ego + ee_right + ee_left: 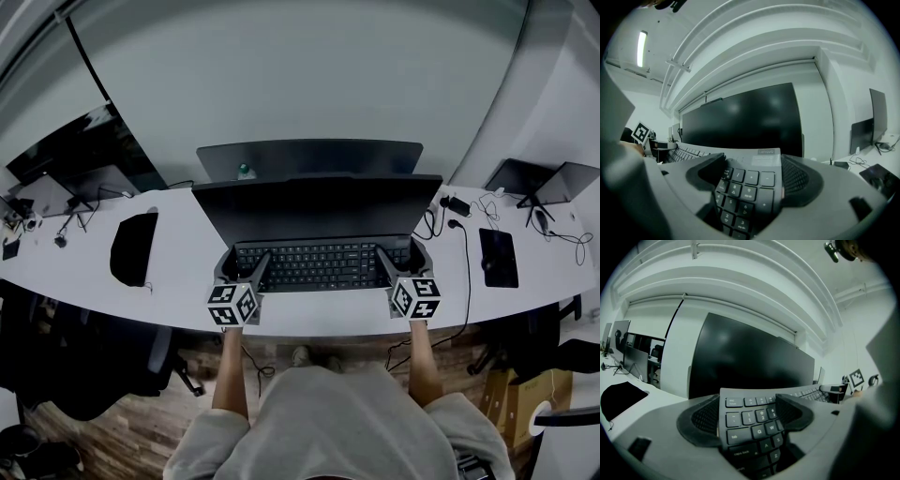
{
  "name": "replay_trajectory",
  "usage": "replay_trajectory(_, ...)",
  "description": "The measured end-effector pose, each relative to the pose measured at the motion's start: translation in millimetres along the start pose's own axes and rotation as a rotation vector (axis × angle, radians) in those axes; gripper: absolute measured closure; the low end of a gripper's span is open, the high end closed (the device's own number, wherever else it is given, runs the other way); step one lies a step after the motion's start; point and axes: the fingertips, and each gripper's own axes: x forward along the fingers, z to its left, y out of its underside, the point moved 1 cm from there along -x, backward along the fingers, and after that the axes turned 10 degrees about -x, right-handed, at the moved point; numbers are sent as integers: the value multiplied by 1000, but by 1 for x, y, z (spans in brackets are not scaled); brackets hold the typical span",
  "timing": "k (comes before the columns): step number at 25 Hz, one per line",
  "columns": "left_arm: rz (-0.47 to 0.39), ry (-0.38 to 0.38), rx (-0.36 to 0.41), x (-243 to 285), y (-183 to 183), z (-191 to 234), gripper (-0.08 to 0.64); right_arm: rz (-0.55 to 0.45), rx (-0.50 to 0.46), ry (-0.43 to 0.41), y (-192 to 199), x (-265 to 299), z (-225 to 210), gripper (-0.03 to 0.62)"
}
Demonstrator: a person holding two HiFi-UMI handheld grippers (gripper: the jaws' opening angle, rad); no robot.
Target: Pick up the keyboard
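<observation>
A black keyboard point(323, 265) lies along the white desk point(187, 281), just in front of a wide dark monitor point(319, 202). My left gripper point(246, 262) straddles its left end. In the left gripper view point(749, 414) the outer pad sits against the keyboard's point(740, 437) end edge, while the inner pad stands over the number keys. My right gripper point(398, 258) straddles the right end in the same way. In the right gripper view point(753, 176) the number pad point(740, 197) fills the gap between the pads. Both pairs of jaws stand wide apart. I cannot tell whether the keyboard is off the desk.
A black pouch point(133, 248) lies on the desk to the left. To the right are a black pad point(498, 256), cables point(459, 225) and a laptop point(539, 183). An office chair point(84, 366) stands below the desk's front edge at the left.
</observation>
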Motion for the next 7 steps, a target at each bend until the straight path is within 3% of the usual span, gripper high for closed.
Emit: replay_trajectory(7, 10, -6, -4, 1, 5, 0, 215, 9, 3, 0, 6, 0, -1, 222)
